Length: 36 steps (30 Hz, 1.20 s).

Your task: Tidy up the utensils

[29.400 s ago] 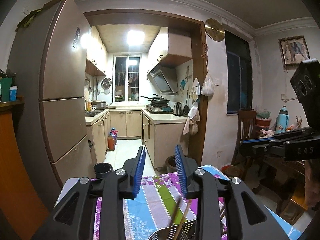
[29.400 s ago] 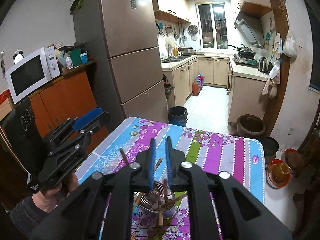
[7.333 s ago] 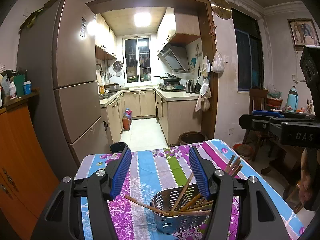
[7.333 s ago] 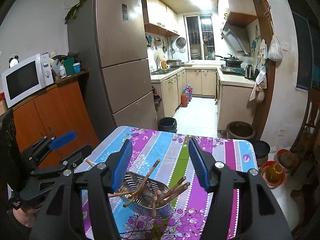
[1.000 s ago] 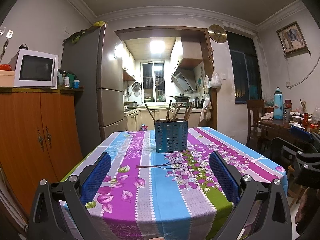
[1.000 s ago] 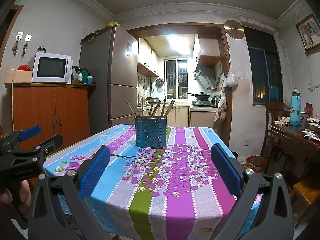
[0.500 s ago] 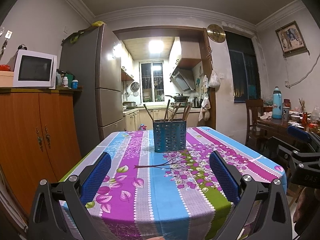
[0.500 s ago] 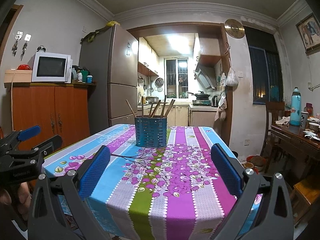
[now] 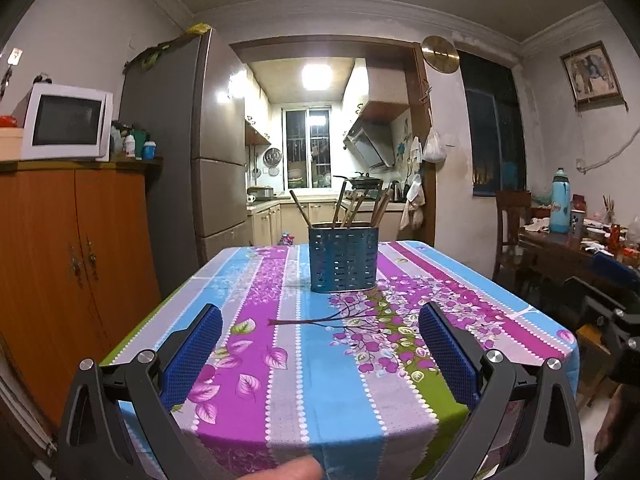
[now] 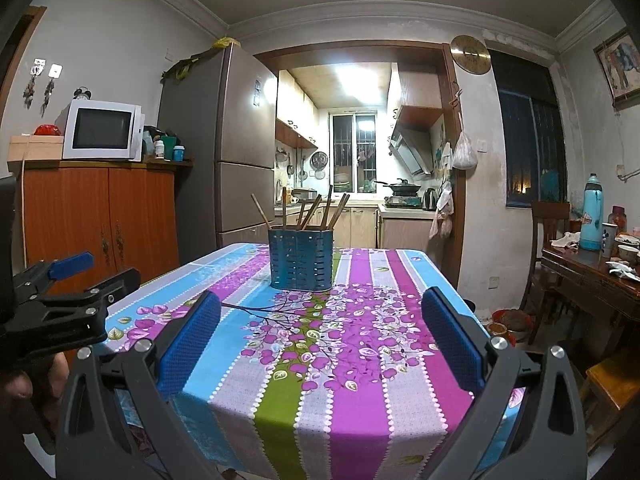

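With the chopsticks [image 9: 352, 206] standing in the holder [image 9: 343, 259] at frame centre on the bench [image 9: 304, 360], both the left tool [image 9: 320, 354] and right tool [image 10: 320, 344] gape empty at the bottom edge, so the sorting looks finished and nothing further seems needed.

Perforated blue metal holder [image 9: 343, 258], wooden chopsticks [image 9: 354, 207], smooth patterned tablecloth [image 9: 304, 360], glossy wooden cabinet [image 9: 72, 240].

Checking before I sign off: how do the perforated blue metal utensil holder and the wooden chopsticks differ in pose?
The utensil holder stands upright on the striped tablecloth; the chopsticks lean at mixed angles inside it. The holder is squat and perforated; the chopsticks are thin, their tops above its rim. Both grippers are open and touch neither.
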Each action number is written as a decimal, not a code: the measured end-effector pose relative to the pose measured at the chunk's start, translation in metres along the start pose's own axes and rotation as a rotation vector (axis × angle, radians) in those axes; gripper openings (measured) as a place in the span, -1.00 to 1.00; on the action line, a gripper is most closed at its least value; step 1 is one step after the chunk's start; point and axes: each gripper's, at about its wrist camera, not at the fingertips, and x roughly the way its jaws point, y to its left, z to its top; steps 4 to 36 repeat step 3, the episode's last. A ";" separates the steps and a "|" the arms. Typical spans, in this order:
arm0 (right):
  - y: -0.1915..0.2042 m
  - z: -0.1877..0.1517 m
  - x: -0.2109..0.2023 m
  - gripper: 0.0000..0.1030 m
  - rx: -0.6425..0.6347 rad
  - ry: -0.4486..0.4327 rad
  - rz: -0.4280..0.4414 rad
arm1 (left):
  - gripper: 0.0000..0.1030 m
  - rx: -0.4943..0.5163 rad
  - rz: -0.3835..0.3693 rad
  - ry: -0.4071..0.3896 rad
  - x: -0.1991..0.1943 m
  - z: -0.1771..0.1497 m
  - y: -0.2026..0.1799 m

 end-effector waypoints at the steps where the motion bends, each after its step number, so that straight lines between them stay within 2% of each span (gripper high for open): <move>1: -0.001 0.001 0.001 0.89 0.003 0.001 -0.001 | 0.91 0.000 0.003 0.002 0.001 0.000 0.000; 36: -0.001 0.000 0.004 0.89 0.005 0.006 -0.001 | 0.91 -0.004 0.004 0.013 0.005 0.000 0.000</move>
